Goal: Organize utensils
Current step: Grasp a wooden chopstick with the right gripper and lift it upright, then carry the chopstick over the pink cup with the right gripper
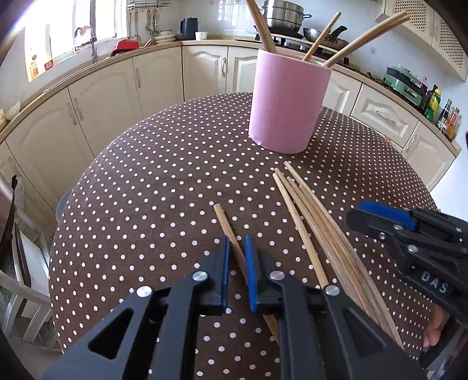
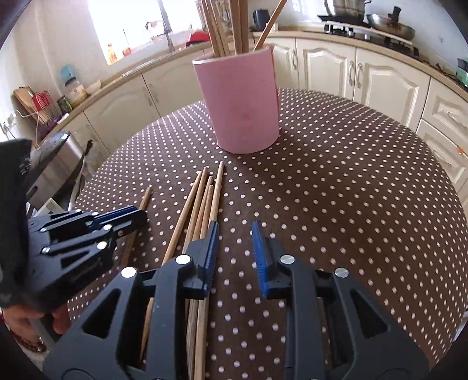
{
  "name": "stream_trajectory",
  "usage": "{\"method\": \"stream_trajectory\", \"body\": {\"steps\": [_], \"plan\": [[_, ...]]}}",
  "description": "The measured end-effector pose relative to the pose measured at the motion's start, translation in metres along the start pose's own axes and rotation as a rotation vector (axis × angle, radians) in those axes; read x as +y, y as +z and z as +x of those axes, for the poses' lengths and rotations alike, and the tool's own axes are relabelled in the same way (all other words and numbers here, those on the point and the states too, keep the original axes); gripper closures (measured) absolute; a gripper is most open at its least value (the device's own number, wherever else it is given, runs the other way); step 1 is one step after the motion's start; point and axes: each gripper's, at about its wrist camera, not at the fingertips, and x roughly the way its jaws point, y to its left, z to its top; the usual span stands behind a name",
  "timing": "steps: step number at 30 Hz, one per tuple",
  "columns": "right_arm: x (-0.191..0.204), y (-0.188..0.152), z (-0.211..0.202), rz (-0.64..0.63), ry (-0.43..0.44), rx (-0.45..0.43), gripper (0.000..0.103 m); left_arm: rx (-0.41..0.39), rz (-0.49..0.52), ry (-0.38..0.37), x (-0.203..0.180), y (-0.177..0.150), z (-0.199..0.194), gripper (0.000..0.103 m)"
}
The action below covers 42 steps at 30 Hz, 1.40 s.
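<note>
A pink cylindrical holder stands upright on the far part of the table with several wooden chopsticks sticking out of it. Several loose chopsticks lie in a bundle on the cloth in front of it. One chopstick lies apart to their left, and my left gripper is shut on it. My right gripper stands open just right of the bundle, with only tablecloth between its blue pads; its left finger overlaps the bundle's edge.
The round table wears a brown cloth with white dots. Cream cabinets and a counter curve behind it, with a stove and pots at the back. A chair stands at the left table edge. A hand holds the left tool.
</note>
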Motion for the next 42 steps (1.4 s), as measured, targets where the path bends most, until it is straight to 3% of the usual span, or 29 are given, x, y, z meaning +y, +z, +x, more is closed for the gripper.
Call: {"method": "stream_trajectory", "body": {"steps": [6, 18, 24, 27, 34, 42], "plan": [[0.007, 0.012, 0.017, -0.023, 0.007, 0.046, 0.079, -0.005, -0.011, -0.033, 0.007, -0.005, -0.001, 0.092], [0.026, 0.040, 0.040, -0.087, -0.047, 0.139, 0.079, 0.010, 0.037, -0.025, 0.006, 0.001, 0.001, 0.092], [0.039, 0.053, 0.054, -0.144, -0.108, 0.194, 0.088, 0.044, 0.057, -0.013, 0.001, 0.008, 0.004, 0.092], [0.042, 0.055, 0.056, -0.145, -0.102, 0.190, 0.096, 0.051, 0.043, -0.020, 0.002, 0.012, 0.005, 0.092], [0.027, 0.045, 0.038, -0.085, -0.023, 0.152, 0.097, 0.024, -0.004, -0.042, 0.007, 0.013, -0.002, 0.096], [0.029, 0.054, -0.022, -0.065, 0.072, 0.000, 0.097, -0.103, -0.012, -0.082, 0.002, 0.027, -0.052, 0.096]]}}
